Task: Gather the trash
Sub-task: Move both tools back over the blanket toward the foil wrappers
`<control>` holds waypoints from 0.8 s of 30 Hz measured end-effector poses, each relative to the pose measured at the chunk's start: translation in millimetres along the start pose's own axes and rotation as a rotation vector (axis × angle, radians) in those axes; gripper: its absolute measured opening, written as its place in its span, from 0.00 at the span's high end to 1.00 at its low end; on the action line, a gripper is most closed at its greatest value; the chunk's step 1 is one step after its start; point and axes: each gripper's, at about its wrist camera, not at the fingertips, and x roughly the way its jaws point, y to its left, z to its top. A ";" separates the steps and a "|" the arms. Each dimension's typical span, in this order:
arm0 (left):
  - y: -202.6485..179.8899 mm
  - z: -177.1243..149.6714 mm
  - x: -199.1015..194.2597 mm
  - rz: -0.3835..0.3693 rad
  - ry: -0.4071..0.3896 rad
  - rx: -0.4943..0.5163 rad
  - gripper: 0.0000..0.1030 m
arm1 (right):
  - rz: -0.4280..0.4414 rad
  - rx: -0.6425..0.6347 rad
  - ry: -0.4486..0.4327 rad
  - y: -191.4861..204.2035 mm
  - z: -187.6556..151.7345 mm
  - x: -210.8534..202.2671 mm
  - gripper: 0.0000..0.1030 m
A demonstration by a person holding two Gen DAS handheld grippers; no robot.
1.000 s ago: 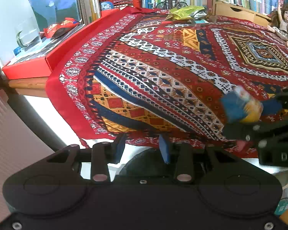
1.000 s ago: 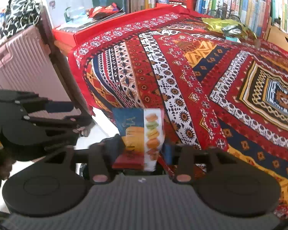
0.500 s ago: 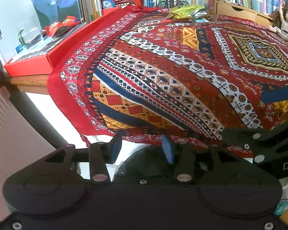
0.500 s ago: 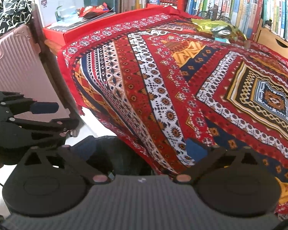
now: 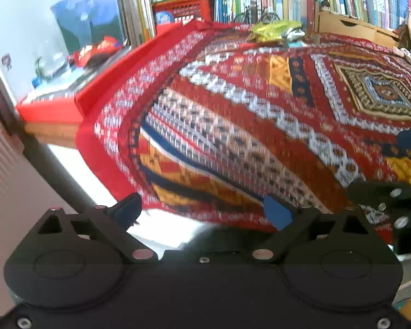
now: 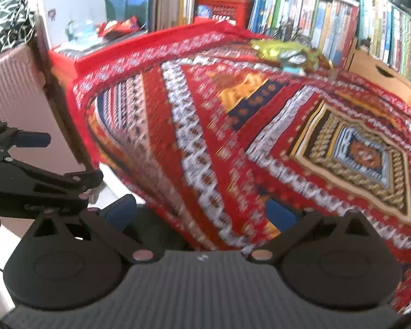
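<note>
At the near edge of the cloth, both grippers, left and right, hover with jaws apart and empty. Remaining trash, the green-yellow wrappers, lies at the far edge by the books. Advised: reach across, descend low, and close on a crumpled fold.

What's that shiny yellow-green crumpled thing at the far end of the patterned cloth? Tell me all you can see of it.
The crumpled wrapper looks like thin glossy foil or plastic, yellow-green with silvery creased patches, lying flat and loosely bunched. It rests on the far edge of the patterned cloth, just before the bookshelf. A small pale blue piece lies against its near side. Neither claw touches it; both are far off at the near edge.
</note>
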 end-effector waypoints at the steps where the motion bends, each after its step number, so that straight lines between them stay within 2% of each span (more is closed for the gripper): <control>1: -0.8 5.6 0.4 0.001 -0.009 0.004 0.04 | -0.008 0.002 -0.012 -4.9 4.6 -1.8 0.00; 11: -10.9 90.3 26.0 -0.013 -0.101 -0.020 0.00 | -0.066 0.065 -0.118 -67.4 65.6 2.8 0.00; 21: -32.9 190.3 100.7 -0.009 -0.109 -0.073 0.00 | -0.143 0.106 -0.121 -140.9 117.5 57.4 0.00; 24: -40.1 223.3 128.5 -0.013 -0.117 -0.097 0.00 | -0.136 0.136 -0.112 -160.8 129.7 79.3 0.00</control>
